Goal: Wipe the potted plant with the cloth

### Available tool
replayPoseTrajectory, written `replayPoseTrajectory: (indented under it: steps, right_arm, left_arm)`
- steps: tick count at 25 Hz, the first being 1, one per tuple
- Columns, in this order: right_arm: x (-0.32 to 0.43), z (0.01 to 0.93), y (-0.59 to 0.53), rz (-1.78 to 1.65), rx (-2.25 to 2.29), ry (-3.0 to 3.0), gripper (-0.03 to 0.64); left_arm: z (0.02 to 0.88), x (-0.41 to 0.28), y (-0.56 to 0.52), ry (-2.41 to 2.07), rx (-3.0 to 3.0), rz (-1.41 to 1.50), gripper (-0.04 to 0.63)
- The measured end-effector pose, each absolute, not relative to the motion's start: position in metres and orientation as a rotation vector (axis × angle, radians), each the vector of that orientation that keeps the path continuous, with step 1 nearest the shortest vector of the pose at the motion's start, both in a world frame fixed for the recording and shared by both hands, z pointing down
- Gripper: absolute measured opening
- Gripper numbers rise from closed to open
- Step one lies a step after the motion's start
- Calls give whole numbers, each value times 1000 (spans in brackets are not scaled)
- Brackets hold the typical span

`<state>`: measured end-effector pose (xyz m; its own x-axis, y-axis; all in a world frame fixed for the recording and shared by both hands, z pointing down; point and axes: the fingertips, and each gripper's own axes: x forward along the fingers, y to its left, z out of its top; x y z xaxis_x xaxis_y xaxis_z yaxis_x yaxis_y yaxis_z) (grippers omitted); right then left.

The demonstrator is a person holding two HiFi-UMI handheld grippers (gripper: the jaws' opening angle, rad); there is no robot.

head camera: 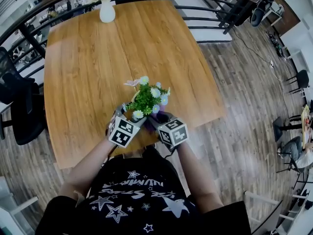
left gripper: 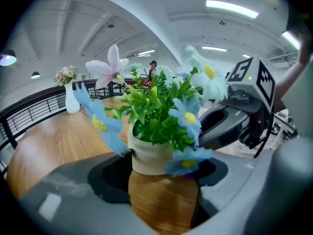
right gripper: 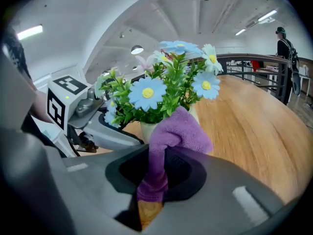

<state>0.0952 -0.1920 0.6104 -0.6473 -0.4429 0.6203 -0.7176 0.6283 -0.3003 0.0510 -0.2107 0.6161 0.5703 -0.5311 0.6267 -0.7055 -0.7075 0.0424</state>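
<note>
A small pale pot (left gripper: pixel 149 155) of green leaves with blue, white and pink artificial flowers (head camera: pixel 146 101) stands near the front edge of the wooden table (head camera: pixel 98 58). My left gripper (left gripper: pixel 164 173) is shut on the pot, one jaw at each side. My right gripper (right gripper: pixel 156 173) is shut on a purple cloth (right gripper: pixel 176 131). The cloth's free end bulges up against the leaves and the pot's rim (right gripper: pixel 146 129). In the head view both grippers, left (head camera: pixel 128 113) and right (head camera: pixel 157 118), sit close together just below the plant. Its foliage hides the jaw tips.
A white vase of flowers (head camera: pixel 107 11) stands at the table's far edge. A dark metal railing (head camera: pixel 205 9) runs behind the table. A black chair (head camera: pixel 19 106) is at the left. A person (right gripper: pixel 286 48) stands far off by the railing.
</note>
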Motion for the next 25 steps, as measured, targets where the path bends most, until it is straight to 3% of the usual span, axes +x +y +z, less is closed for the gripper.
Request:
replayPoseTrajectory:
  steps: [15,23,25]
  right_arm:
    - [132,609,-216,741,1094,-2298,80]
    - [132,611,-212,732,1076,-2299,80]
    - [131,610,-212,734,1070,-2300,80]
  left_arm:
    - [614,75,-162,-724,2644,911,371]
    - [610,55,-173,-637,2704,942,372]
    - [605,51,-177,-563,2740,950,416]
